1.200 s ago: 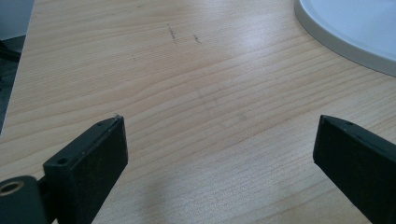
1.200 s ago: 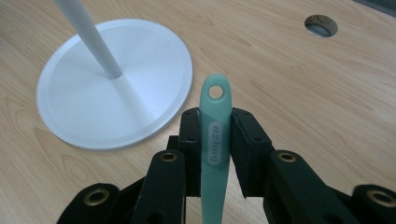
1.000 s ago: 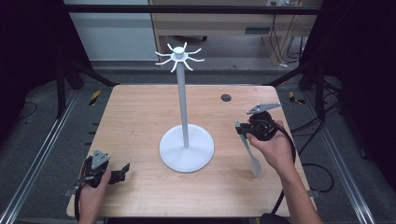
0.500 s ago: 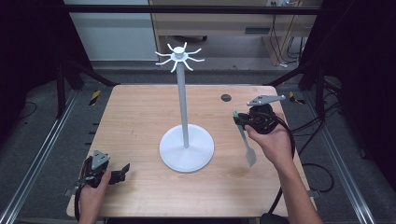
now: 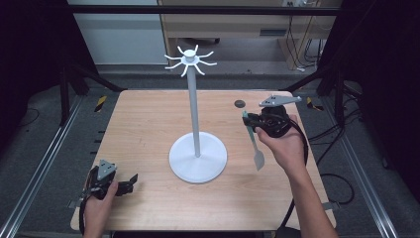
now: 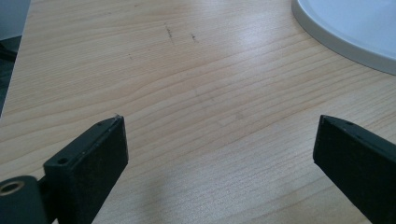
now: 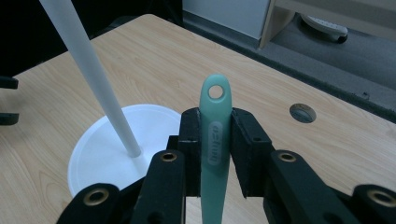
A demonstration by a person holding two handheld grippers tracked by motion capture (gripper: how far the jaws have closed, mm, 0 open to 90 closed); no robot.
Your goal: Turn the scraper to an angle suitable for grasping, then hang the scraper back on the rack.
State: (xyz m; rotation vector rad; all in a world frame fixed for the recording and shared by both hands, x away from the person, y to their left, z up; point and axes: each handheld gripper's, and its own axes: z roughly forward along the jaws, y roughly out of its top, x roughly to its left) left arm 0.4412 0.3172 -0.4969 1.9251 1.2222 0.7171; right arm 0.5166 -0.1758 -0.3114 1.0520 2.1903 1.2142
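On the right side of the wooden table (image 5: pixel 148 124), the right gripper (image 5: pixel 250 124) is held up in the person's right hand (image 5: pixel 285 144), above the tabletop, with its jaws clamped narrowly on the handle of a pale green spatula (image 5: pixel 253 141). In the high view the spatula hangs down from the jaws toward the person, its flat blade lowest and clear of the wood, a little to the right of the stand's base. In the right gripper view the handle (image 7: pixel 214 140) runs straight up between the two black pads, which press on it from either side, and its rounded end with a hanging hole sticks out past the tips. The white stand (image 5: pixel 194 106) rises from the middle of the table: a round base plate, a thin upright pole and a crown of short curved hooks at the top. The stand and the spatula are apart; in the right gripper view the pole (image 7: pixel 88 70) leans across the left of the frame, well to the side of the handle. A small dark round hole (image 5: pixel 240 103) is set in the tabletop just behind the right gripper. At the near left corner of the table, the left gripper (image 5: pixel 130 182) lies low in the person's left hand (image 5: pixel 99 208), pointing toward the stand. Its jaws stand wide apart with bare wood between them, and the rim of the stand's base (image 6: pixel 345 32) shows in the upper right corner of the left gripper view.
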